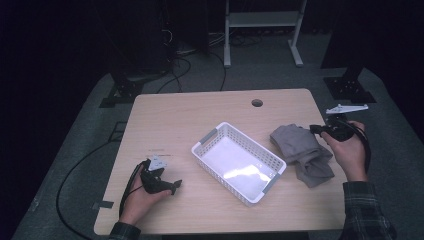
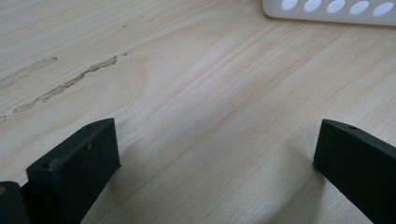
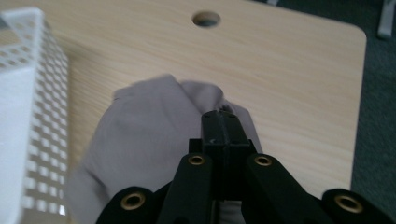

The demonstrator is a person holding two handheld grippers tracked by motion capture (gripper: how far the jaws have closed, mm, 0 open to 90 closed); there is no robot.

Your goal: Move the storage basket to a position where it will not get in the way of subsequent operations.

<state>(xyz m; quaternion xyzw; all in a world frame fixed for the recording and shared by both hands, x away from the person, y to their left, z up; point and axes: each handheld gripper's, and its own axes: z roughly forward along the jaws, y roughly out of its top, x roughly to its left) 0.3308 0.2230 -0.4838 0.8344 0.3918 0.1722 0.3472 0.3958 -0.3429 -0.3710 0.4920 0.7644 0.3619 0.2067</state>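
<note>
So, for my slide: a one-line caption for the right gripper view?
Right gripper shut on a grey cloth beside the white basket.

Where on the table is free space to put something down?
The far left of the table, behind the white basket and left of the round hole, is bare. So is the near edge between the left gripper and the basket. The right side is crowded by the grey cloth.
</note>
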